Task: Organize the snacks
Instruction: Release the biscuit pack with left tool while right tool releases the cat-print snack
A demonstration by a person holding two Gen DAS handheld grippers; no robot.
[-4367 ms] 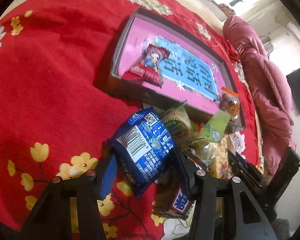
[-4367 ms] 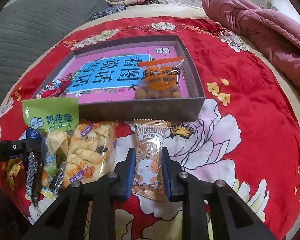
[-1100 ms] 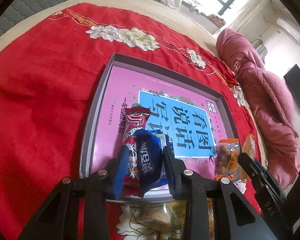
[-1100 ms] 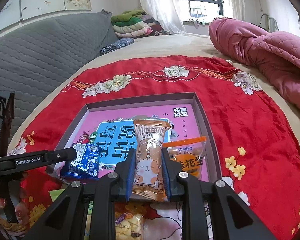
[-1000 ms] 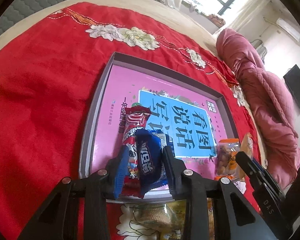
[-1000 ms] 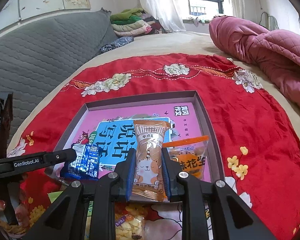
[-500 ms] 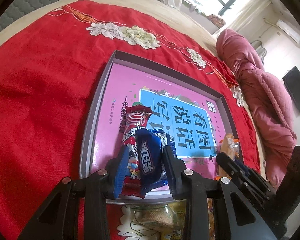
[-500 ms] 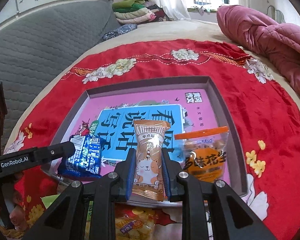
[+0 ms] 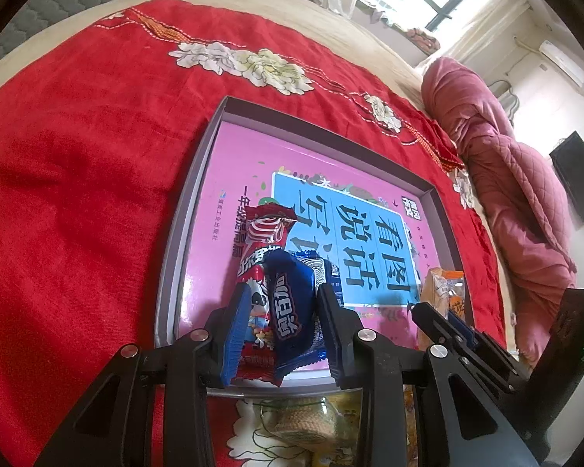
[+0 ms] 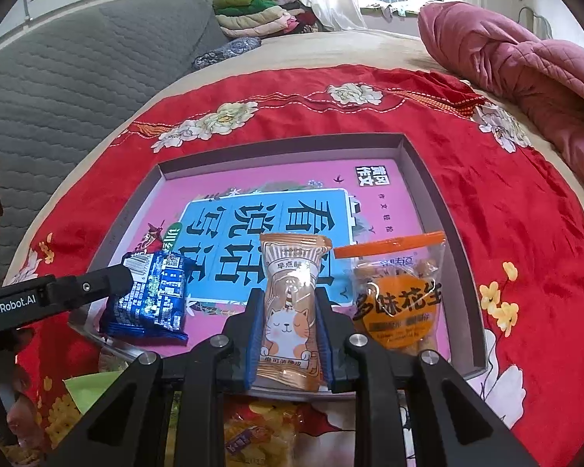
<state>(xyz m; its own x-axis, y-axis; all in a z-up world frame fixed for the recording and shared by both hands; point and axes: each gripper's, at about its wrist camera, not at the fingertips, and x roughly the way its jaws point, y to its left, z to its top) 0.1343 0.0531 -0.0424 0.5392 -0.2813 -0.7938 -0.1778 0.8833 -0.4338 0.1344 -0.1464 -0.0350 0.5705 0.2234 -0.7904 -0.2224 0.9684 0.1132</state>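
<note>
A shallow grey box [image 9: 183,210] with a pink and blue printed floor lies on the red cloth; it also shows in the right wrist view [image 10: 416,163]. My left gripper [image 9: 282,323] is shut on a blue snack packet [image 9: 288,311], held over the box's near left part, above a red snack packet [image 9: 262,233] lying inside. The blue packet shows in the right wrist view [image 10: 152,295]. My right gripper [image 10: 288,327] is shut on an orange cat-print snack packet [image 10: 290,303], over the box's near edge. A clear peanut bag with an orange label [image 10: 399,295] lies inside at the right.
Loose snack packets lie on the cloth in front of the box: a yellow one [image 10: 253,432], a green one [image 10: 93,385] and a clear round-biscuit one [image 9: 303,424]. A pink quilt [image 10: 525,62] is at the right, a grey padded headboard [image 10: 58,62] at the left.
Both grippers have carried their packets from the cloth in front of the box to over its near part. In the last second the right gripper moved closer to the box.
</note>
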